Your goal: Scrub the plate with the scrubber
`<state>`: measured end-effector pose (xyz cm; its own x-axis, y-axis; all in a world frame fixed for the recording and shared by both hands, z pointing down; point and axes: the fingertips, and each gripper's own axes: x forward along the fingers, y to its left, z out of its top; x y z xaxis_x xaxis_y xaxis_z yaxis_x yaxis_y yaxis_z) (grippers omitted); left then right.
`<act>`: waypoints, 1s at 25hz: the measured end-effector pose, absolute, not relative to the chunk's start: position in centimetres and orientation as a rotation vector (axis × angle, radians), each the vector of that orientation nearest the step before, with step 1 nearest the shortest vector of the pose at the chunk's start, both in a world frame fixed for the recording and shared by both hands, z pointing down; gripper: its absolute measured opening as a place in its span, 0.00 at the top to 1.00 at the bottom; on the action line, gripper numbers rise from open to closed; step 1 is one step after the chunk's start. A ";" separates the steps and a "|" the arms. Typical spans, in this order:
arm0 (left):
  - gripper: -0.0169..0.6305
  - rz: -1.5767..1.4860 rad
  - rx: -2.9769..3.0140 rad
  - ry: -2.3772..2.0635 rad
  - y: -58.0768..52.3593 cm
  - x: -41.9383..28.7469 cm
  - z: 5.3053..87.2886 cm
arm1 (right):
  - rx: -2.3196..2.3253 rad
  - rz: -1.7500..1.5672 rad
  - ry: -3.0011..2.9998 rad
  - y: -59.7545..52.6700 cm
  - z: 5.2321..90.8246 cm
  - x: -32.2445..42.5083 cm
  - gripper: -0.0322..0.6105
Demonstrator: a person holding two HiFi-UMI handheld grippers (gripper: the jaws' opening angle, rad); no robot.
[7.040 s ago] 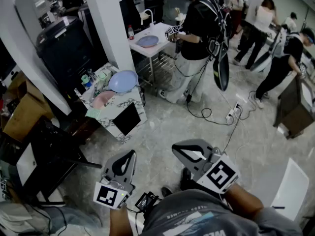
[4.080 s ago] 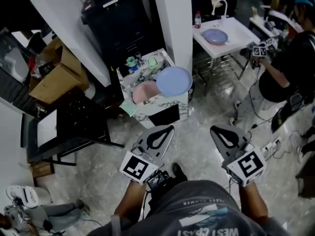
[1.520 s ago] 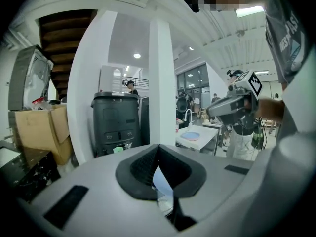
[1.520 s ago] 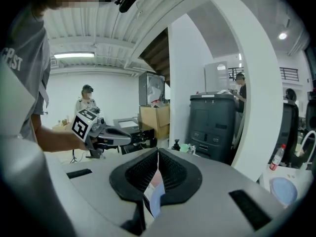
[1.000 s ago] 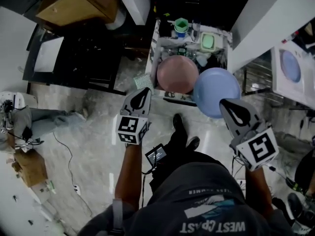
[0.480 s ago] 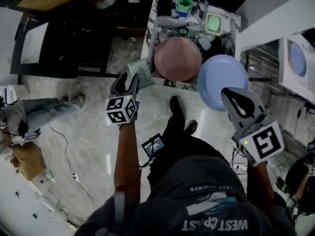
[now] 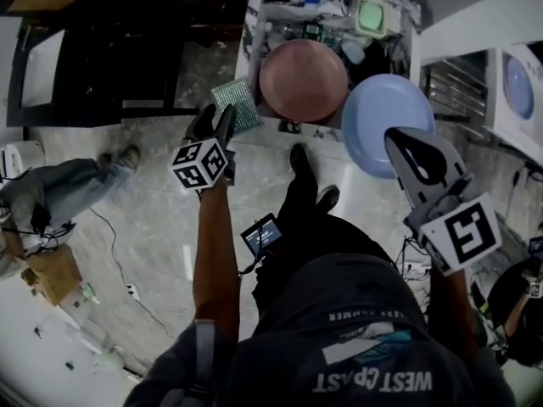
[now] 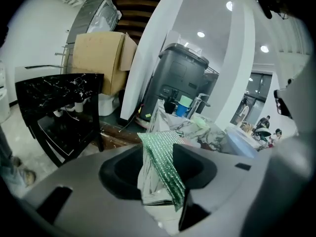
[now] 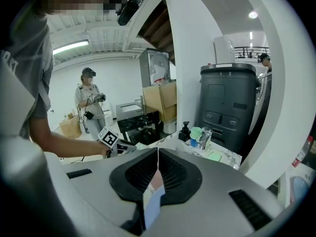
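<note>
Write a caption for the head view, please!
Left gripper, jaws just opened around the scrubber, beside the pink plate.

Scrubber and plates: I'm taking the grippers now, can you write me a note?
Left gripper: fingers have just been opening, now wide, the green scrubber between them, not pinched.
Right gripper: shut, empty, near the blue plate.
Pink plate and blue plate sit side by side at the marble counter, scrubber at its left edge.
Done: reached the scrubber. Left: grab it, scrub the plate.
</note>
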<state>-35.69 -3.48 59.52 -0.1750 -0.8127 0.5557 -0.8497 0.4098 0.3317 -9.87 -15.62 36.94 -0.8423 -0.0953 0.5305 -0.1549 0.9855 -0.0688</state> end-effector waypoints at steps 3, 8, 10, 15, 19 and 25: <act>0.75 0.035 1.437 -1.961 -4.0 -35.5 59.4 | 0.184 0.146 -2.574 -15.8 37.0 -9.7 0.90; 0.81 0.067 1.440 -1.966 -4.0 -35.3 59.3 | 0.198 0.153 -2.575 -15.9 37.2 -9.1 0.90; 0.85 0.072 1.432 -1.979 -3.7 -35.2 59.1 | 0.203 0.154 -2.577 -15.8 37.1 -8.9 0.90; 0.92 0.066 1.417 -2.001 -2.9 -35.3 58.5 | 0.211 0.147 -2.583 -15.7 36.7 -8.3 0.90; 0.93 0.060 1.422 -2.012 -2.7 -35.4 57.9 | 0.216 0.141 -2.591 -15.5 36.5 -8.0 0.90; 0.94 0.027 1.439 -2.023 -2.8 -35.5 56.6 | 0.229 0.135 -2.599 -15.2 36.1 -7.7 0.90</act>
